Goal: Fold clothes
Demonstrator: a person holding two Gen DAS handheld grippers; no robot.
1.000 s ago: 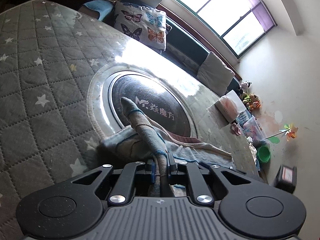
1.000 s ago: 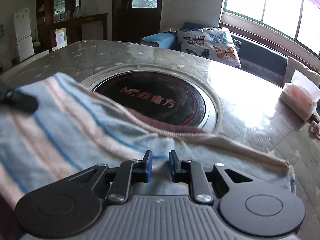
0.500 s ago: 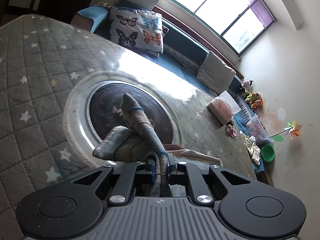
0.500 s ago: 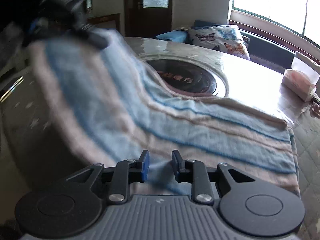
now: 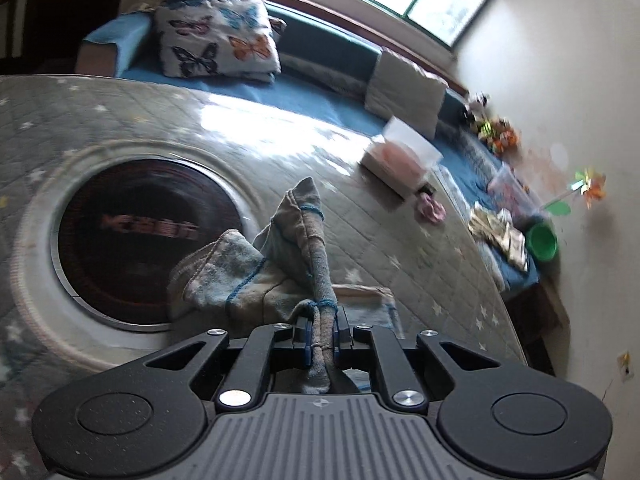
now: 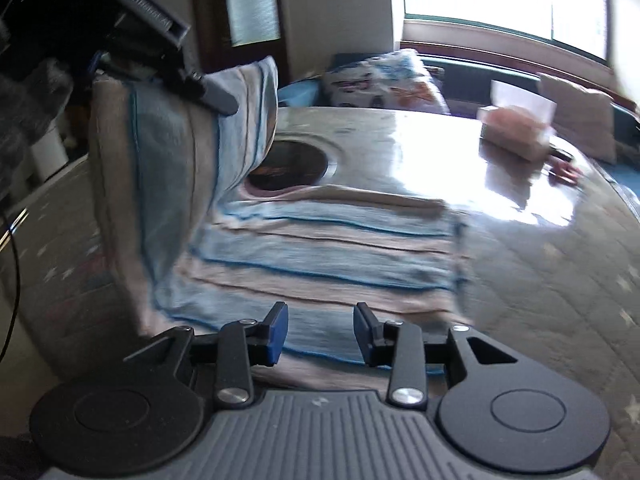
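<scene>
A striped blue, pink and beige cloth [image 6: 320, 248] lies on the round quilted table [image 6: 560, 280]. My left gripper [image 5: 321, 334] is shut on a bunched edge of the cloth [image 5: 280, 272] and holds it up. In the right wrist view that raised end [image 6: 160, 168] hangs at the upper left under the left gripper [image 6: 160, 28]. My right gripper [image 6: 320, 332] is open, jaws wide apart, just above the near edge of the cloth, holding nothing.
A dark round glass inset [image 5: 148, 236] sits in the table's middle. A tissue box [image 5: 400, 160] and a small pink item [image 5: 430, 208] stand at the far side. A blue sofa with a butterfly cushion [image 5: 216, 44] lies behind. A green bowl [image 5: 542, 242] sits on the sofa's right end.
My right gripper has opened wide and let go of the cloth's near edge. My left gripper has lifted its end higher and swung right, so the cloth folds over.
</scene>
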